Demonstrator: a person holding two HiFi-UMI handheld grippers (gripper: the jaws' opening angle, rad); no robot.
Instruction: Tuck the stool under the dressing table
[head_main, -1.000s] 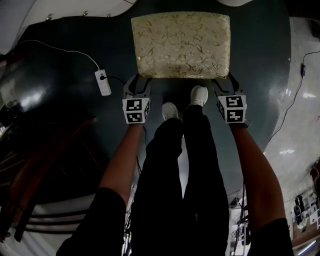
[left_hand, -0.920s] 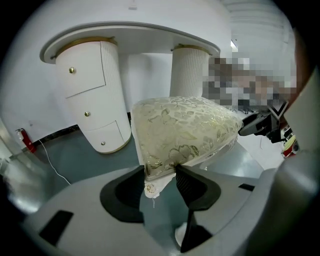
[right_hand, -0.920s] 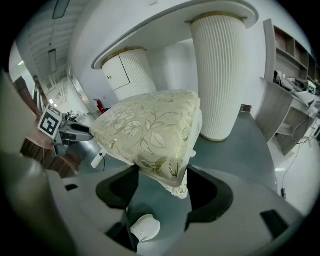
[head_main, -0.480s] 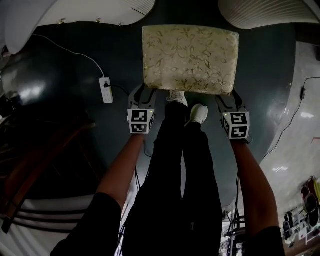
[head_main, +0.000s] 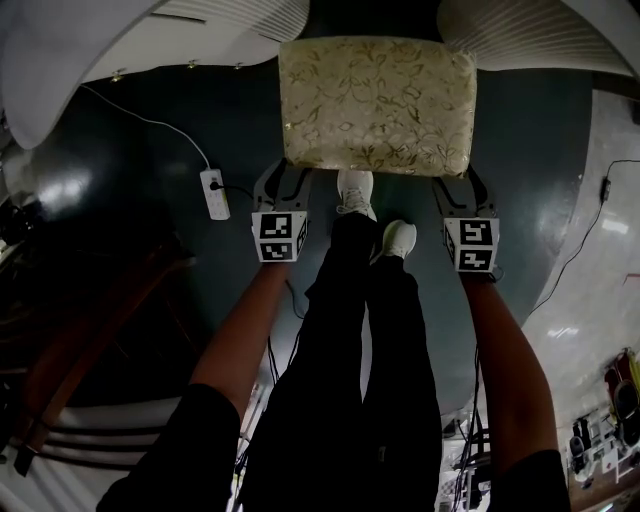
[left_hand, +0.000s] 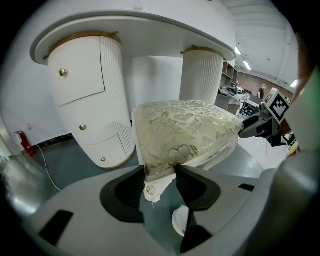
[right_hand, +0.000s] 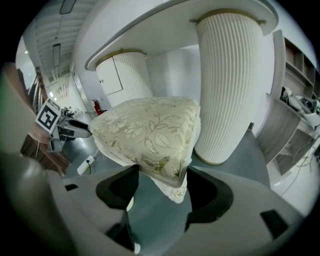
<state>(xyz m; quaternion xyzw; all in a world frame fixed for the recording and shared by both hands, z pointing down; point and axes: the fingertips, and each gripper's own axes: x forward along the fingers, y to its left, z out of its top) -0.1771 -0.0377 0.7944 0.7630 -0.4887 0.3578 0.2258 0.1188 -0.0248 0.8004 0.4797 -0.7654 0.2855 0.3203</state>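
Observation:
The stool (head_main: 375, 100) has a cream cushion with a gold leaf pattern and stands on the dark floor, its far edge at the gap between the white dressing table's (head_main: 60, 50) two pedestals. My left gripper (head_main: 283, 175) is shut on the stool's near left corner (left_hand: 165, 155), pads pressed against the cushion edge. My right gripper (head_main: 460, 185) is clamped on the near right corner (right_hand: 165, 165). In the left gripper view the drawer pedestal (left_hand: 85, 85) stands left of the stool. In the right gripper view a fluted pedestal (right_hand: 227, 85) stands right of it.
A white power strip (head_main: 213, 193) with its cable lies on the floor left of the stool. The person's legs and white shoes (head_main: 355, 190) stand between the grippers, just behind the stool. Dark wooden furniture (head_main: 90, 330) is at the left; a thin cable (head_main: 590, 200) trails at the right.
The stool and both grippers have moved forward toward the dressing table, whose white top now fills more of the upper corners. The person's feet stepped forward behind the stool.

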